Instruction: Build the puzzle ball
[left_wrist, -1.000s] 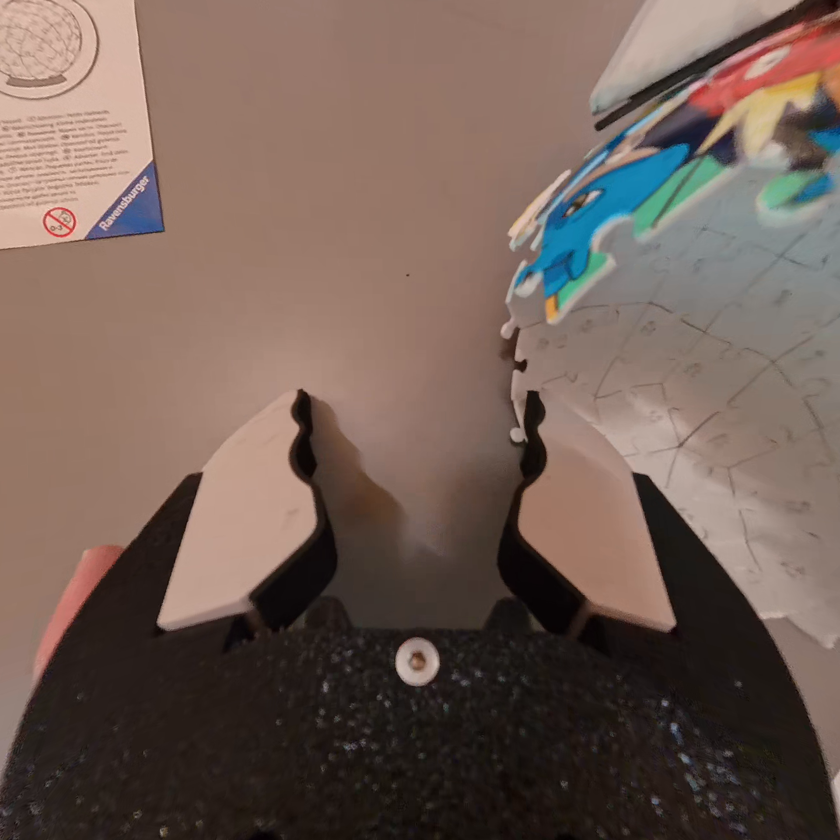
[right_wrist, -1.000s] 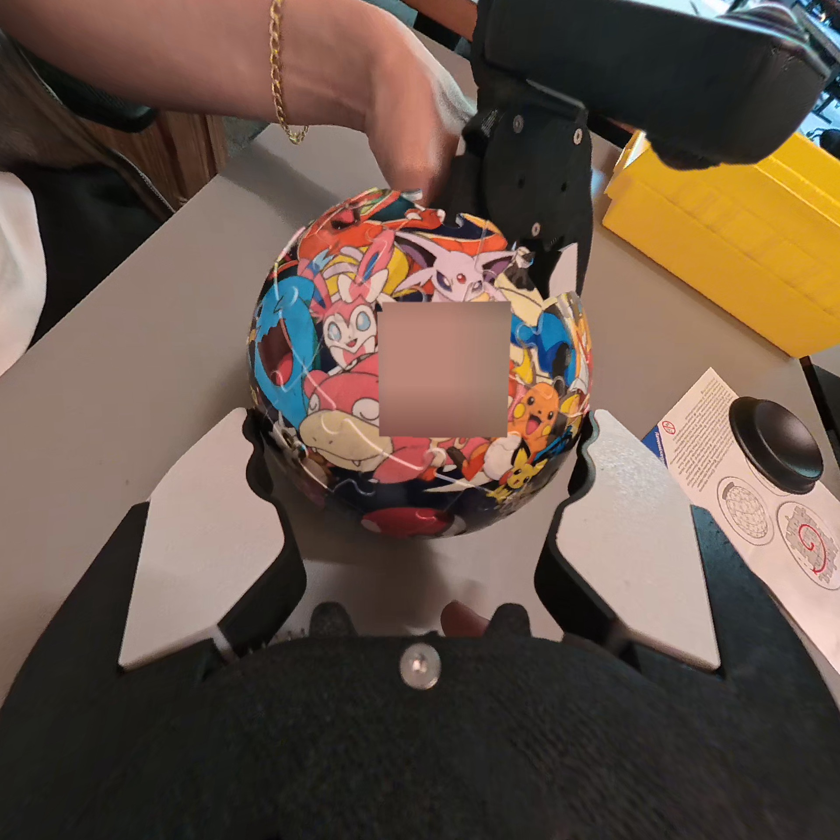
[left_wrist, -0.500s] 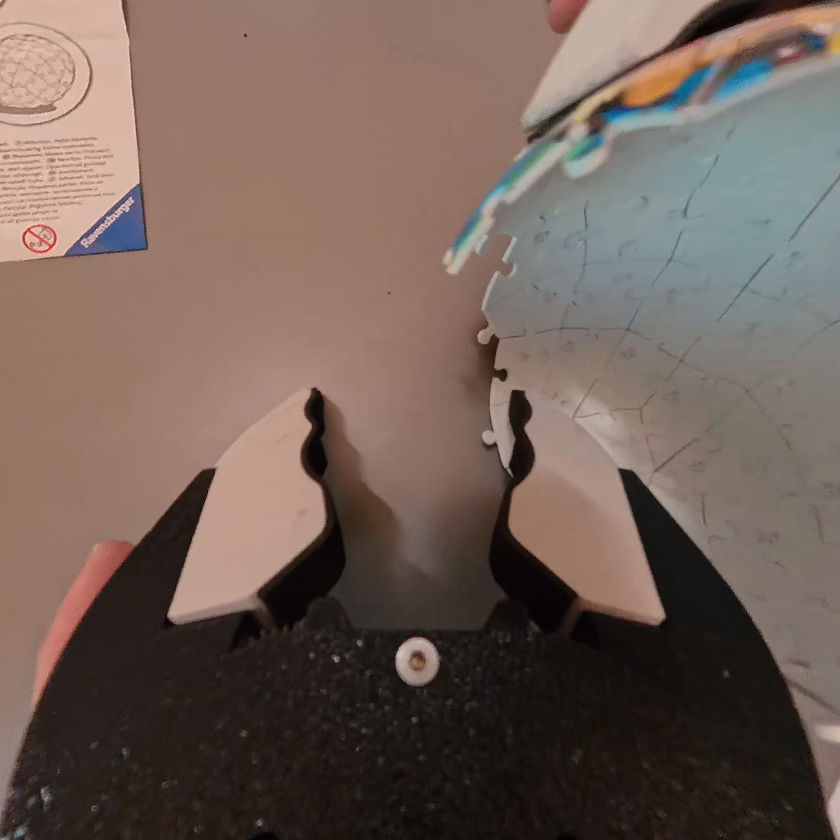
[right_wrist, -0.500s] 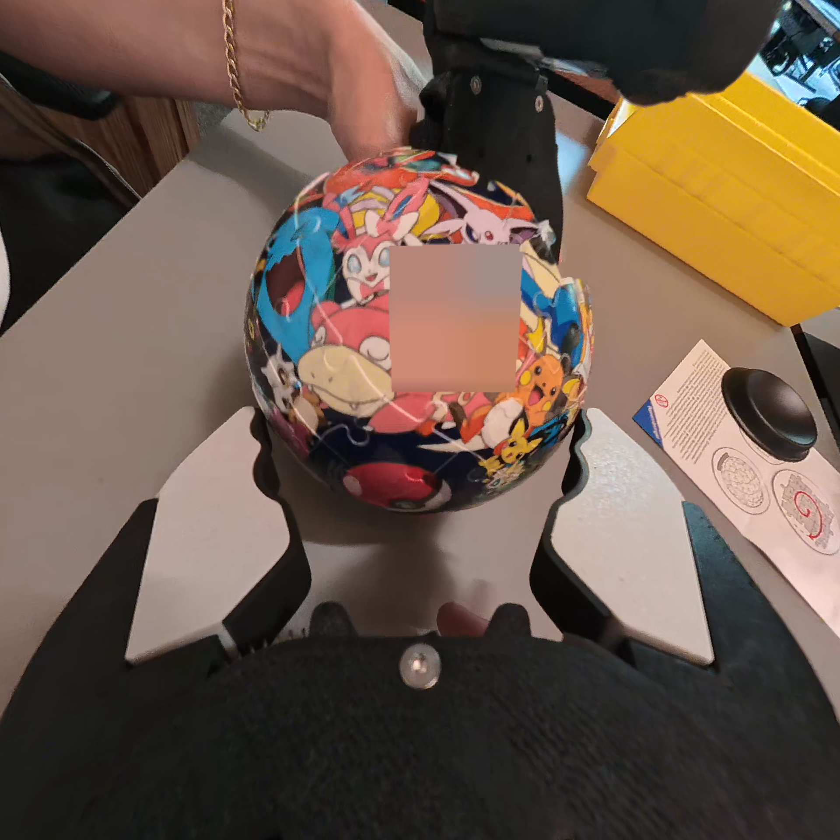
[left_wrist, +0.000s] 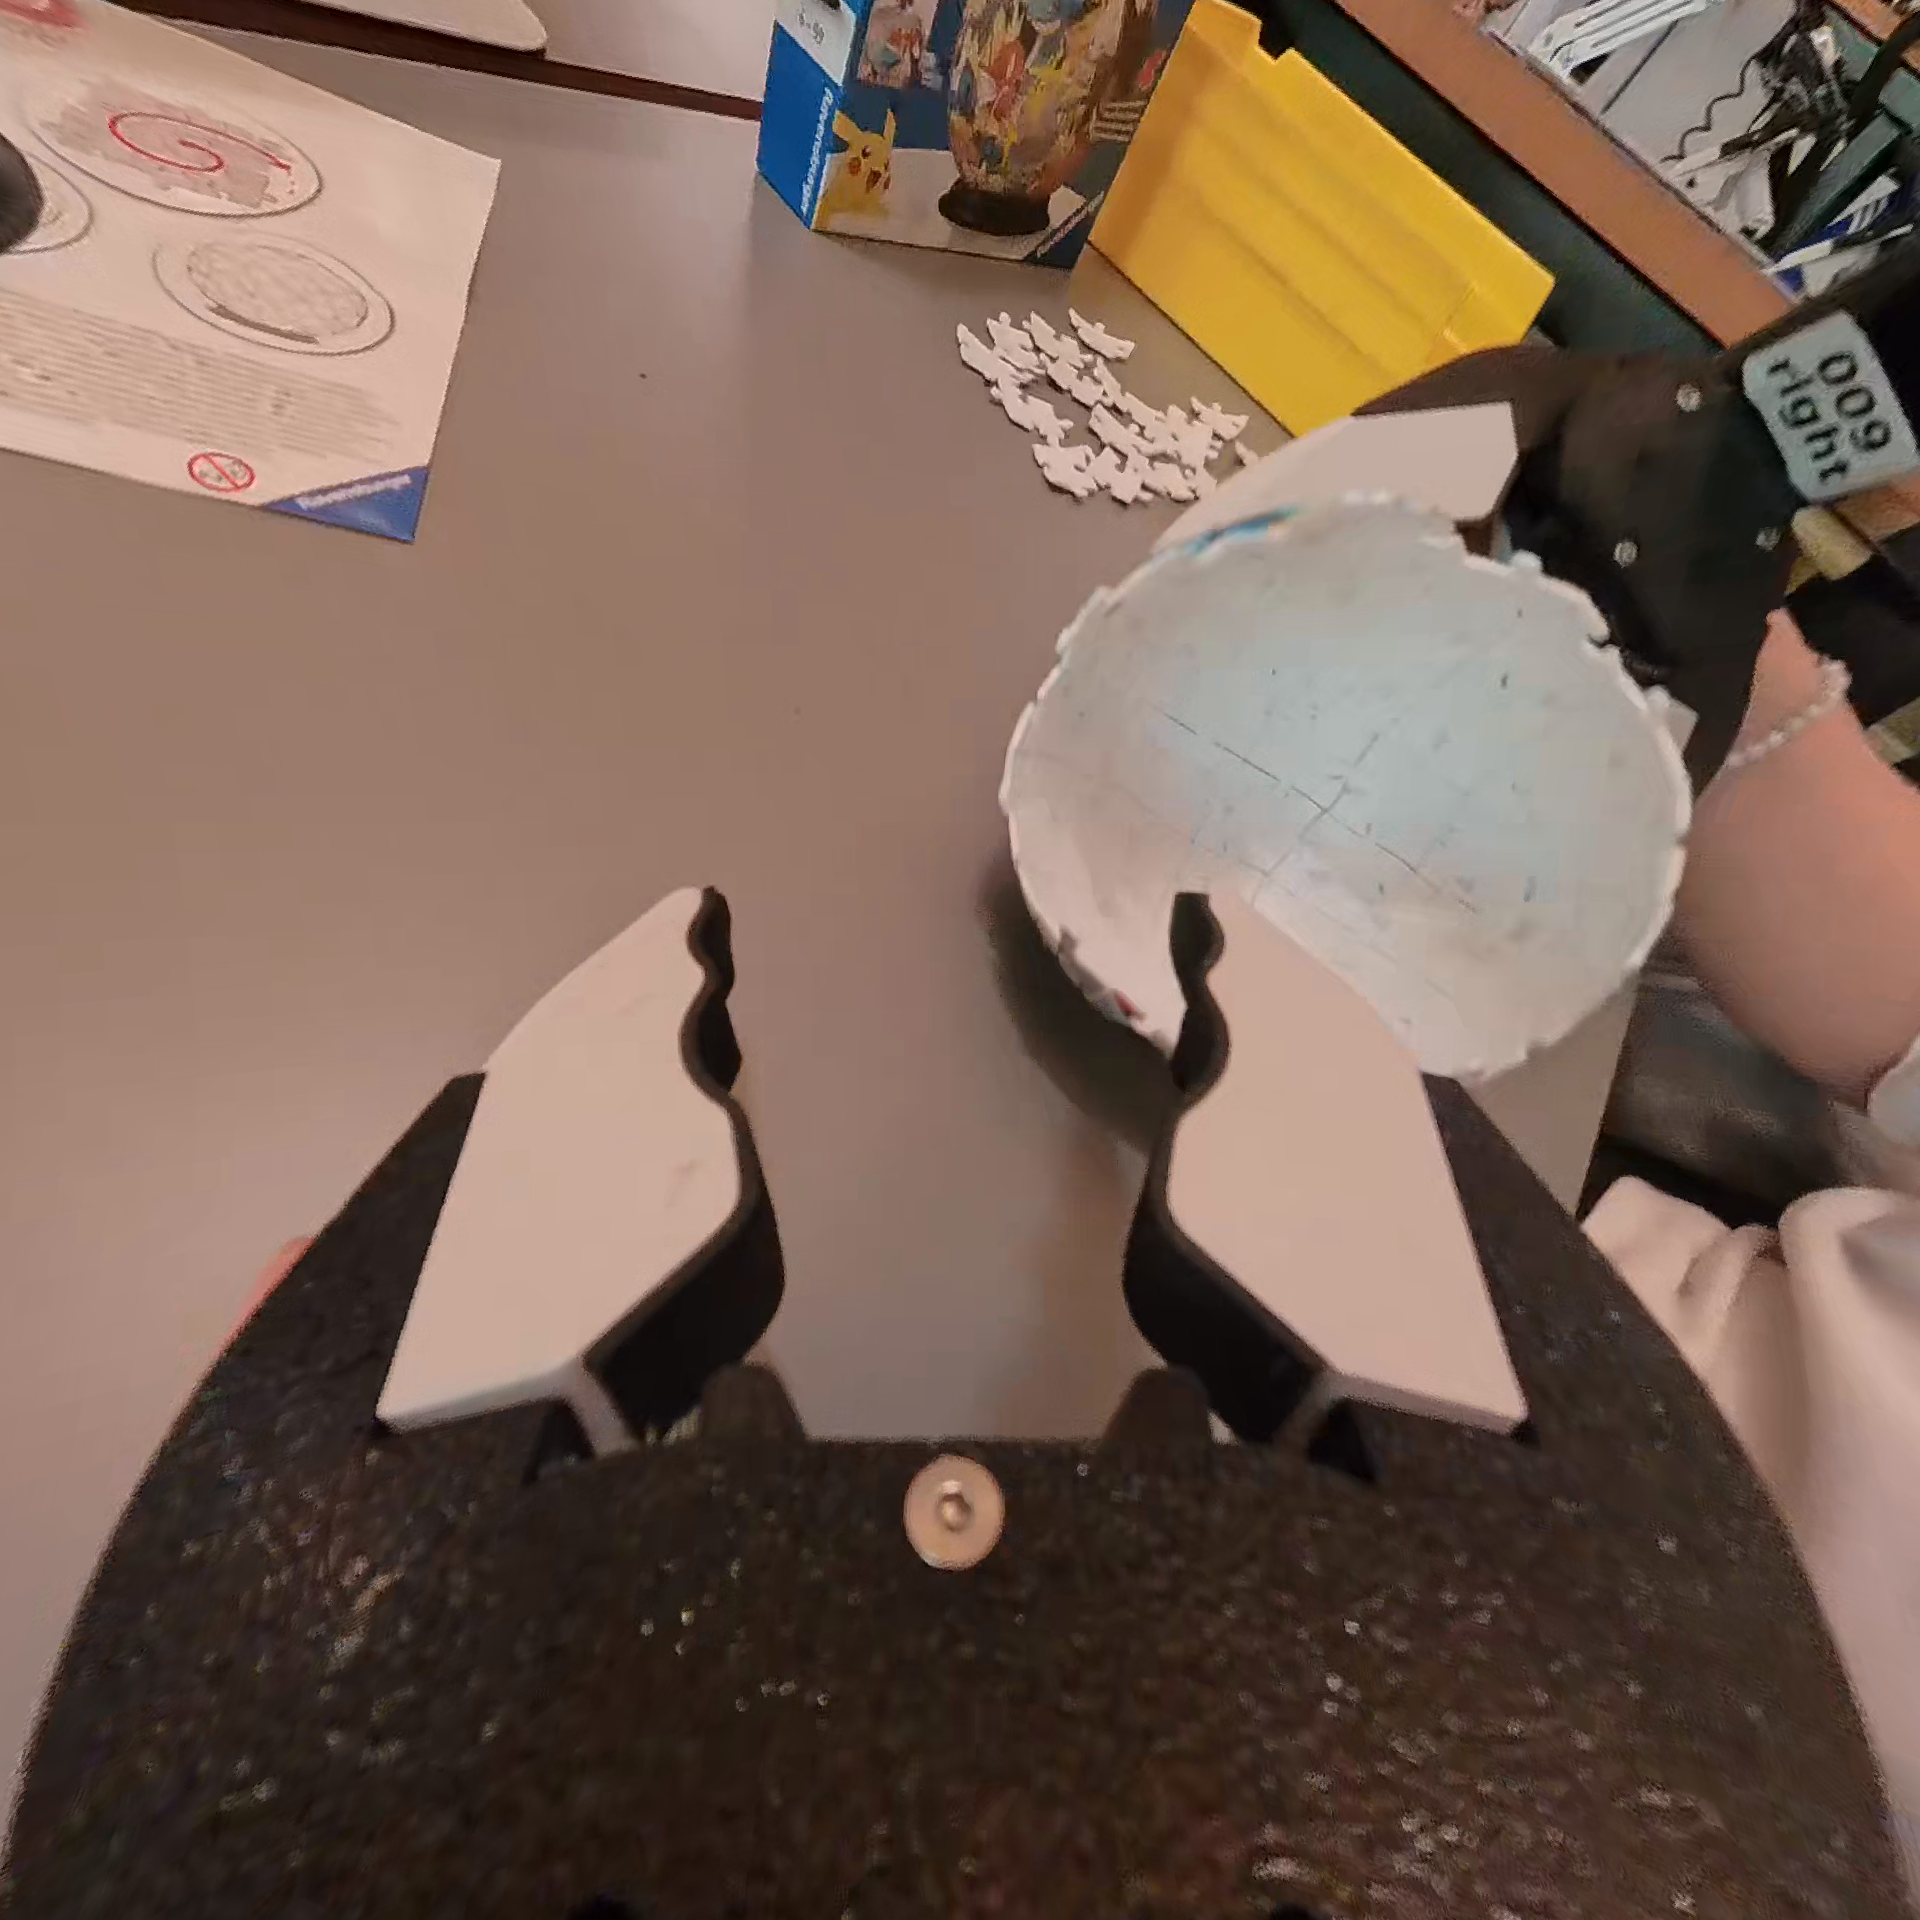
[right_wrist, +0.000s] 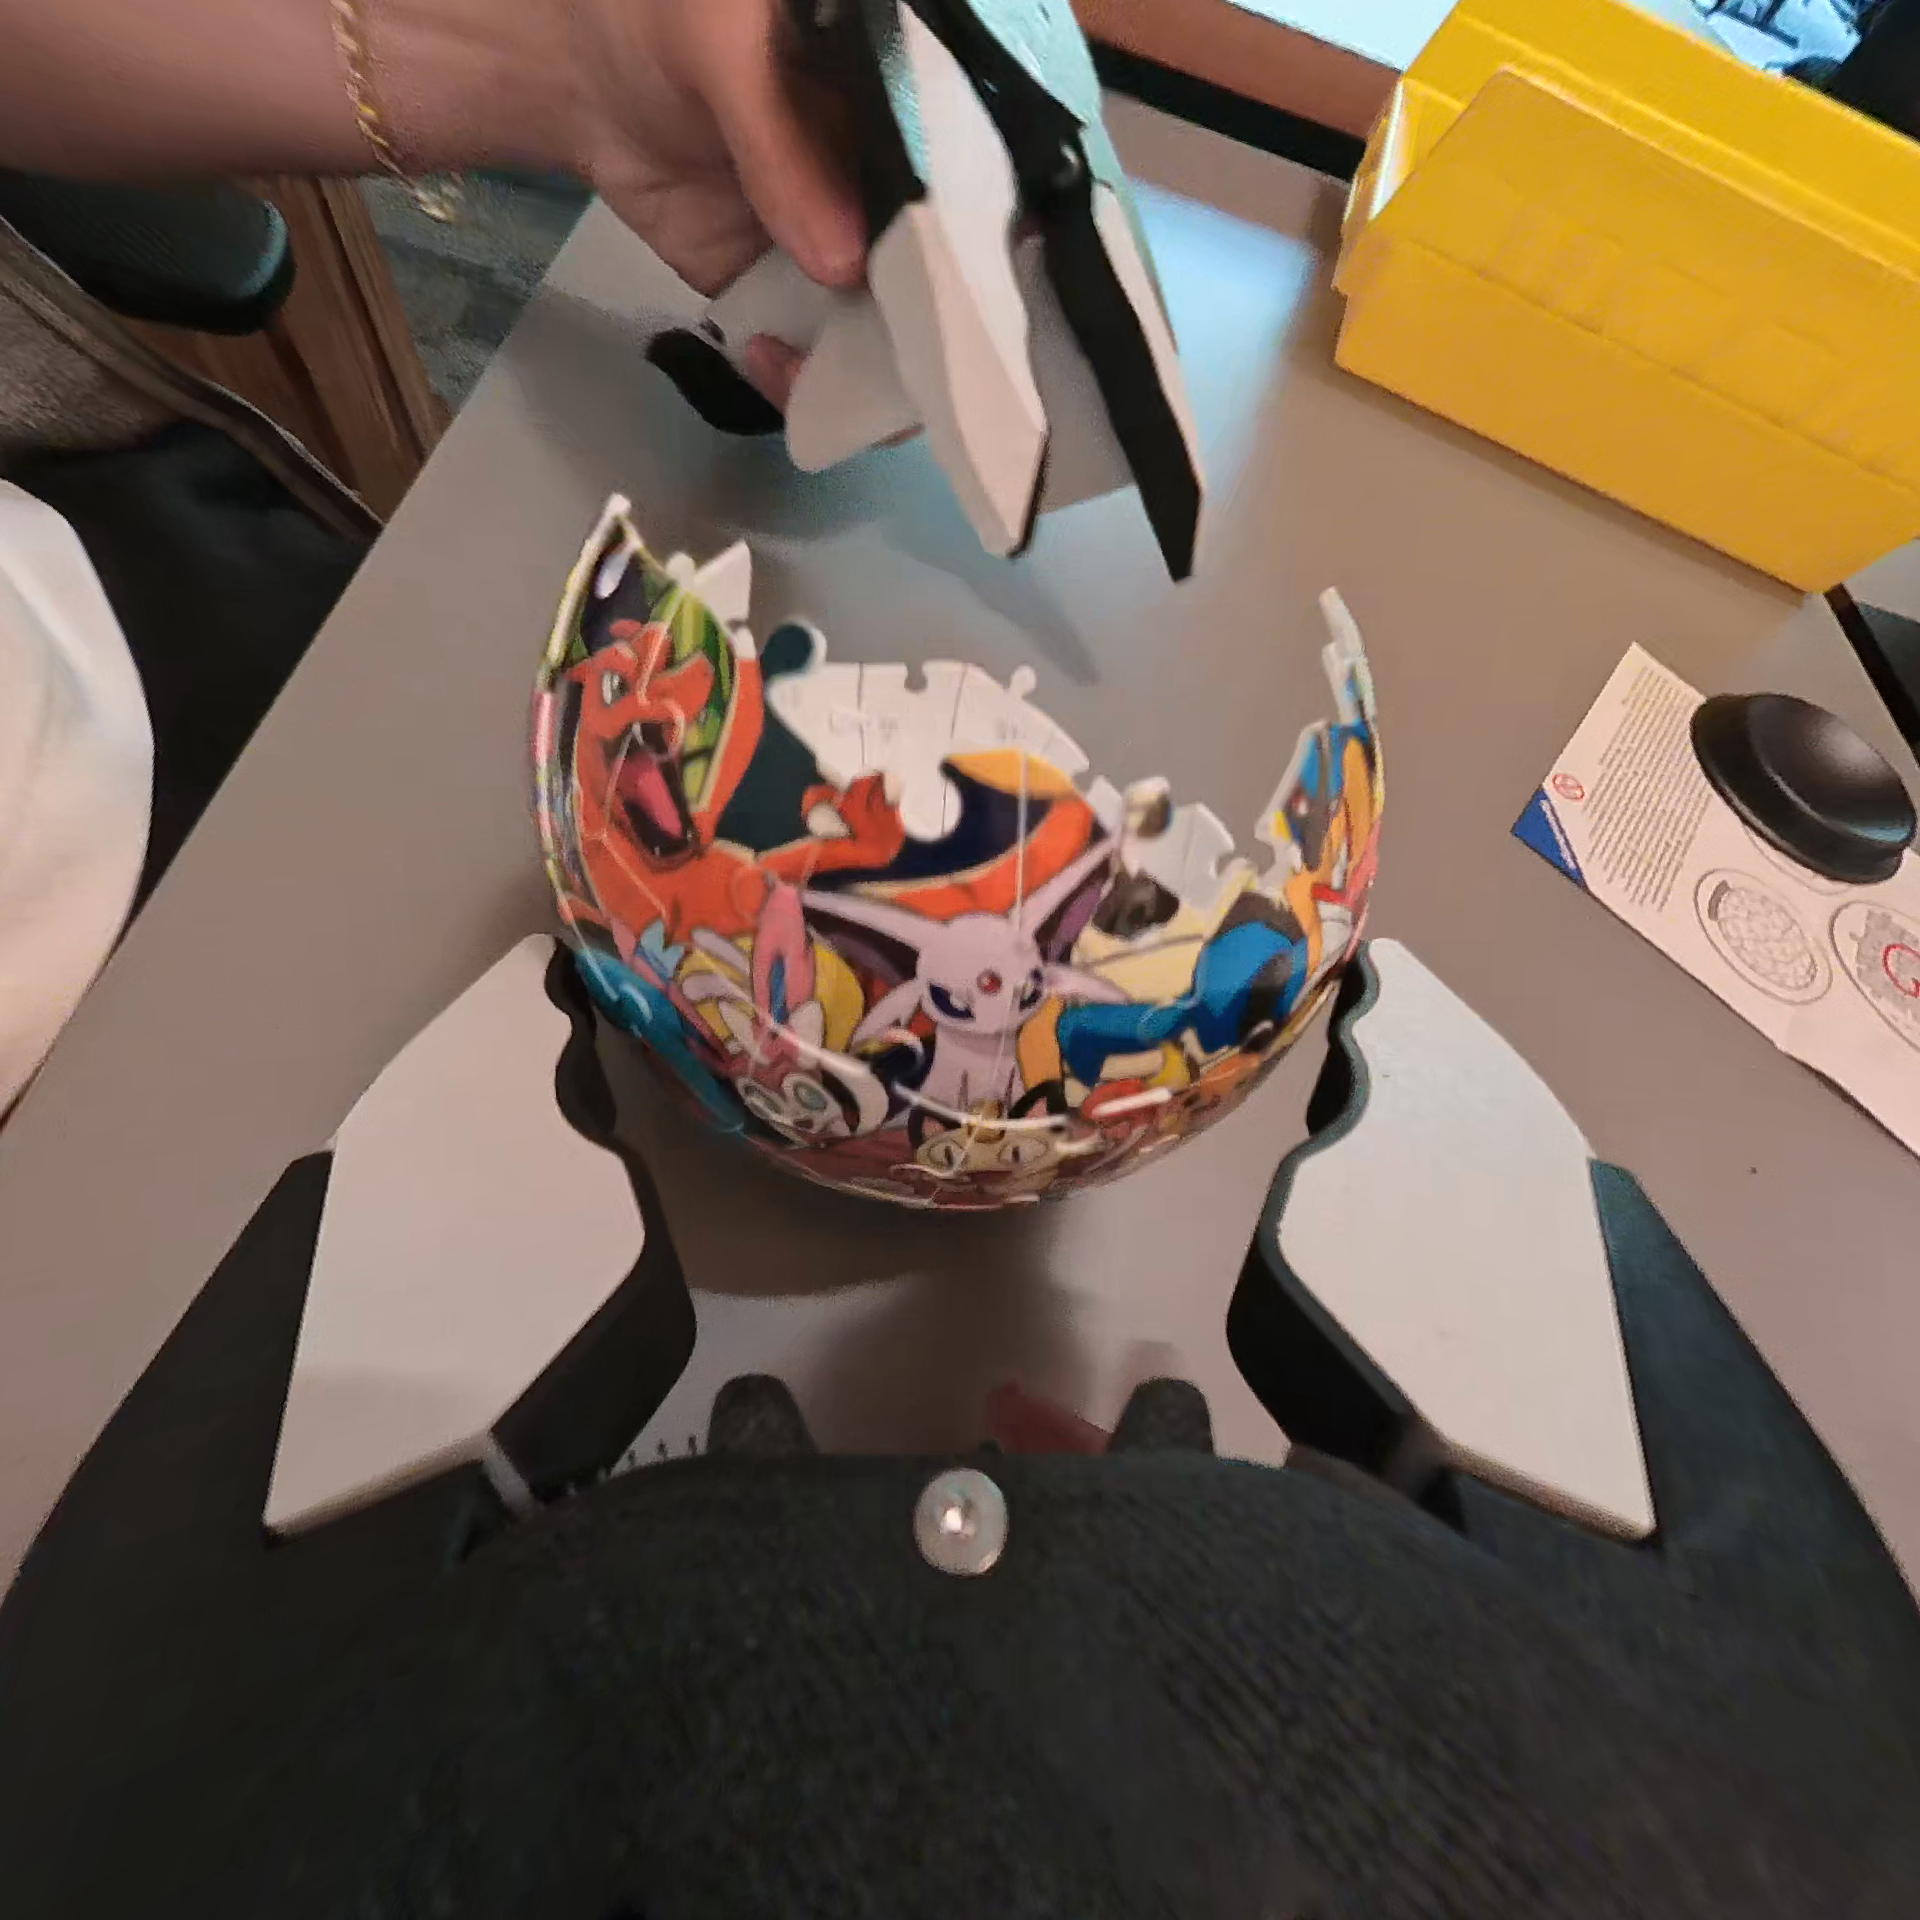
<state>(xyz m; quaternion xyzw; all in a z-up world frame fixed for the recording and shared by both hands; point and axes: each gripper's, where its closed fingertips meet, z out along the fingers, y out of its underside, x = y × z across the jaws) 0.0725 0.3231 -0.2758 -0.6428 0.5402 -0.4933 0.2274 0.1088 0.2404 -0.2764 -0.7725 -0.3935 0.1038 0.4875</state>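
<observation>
The right wrist view shows the colourful cartoon-printed outside of the half-built puzzle ball shell (right_wrist: 966, 935), clasped between the spread fingers of the right gripper (right_wrist: 961, 966) over the grey table (right_wrist: 312, 883); the left wrist view shows only its white hollow inside (left_wrist: 1340, 769), holding nothing. The left gripper (left_wrist: 951, 909) hangs agape and empty beside the shell; loose white puzzle pieces (left_wrist: 1101, 410) lie by the yellow plastic bin (left_wrist: 1299, 229), its contents hidden, and a blue puzzle box (left_wrist: 935, 114).
</observation>
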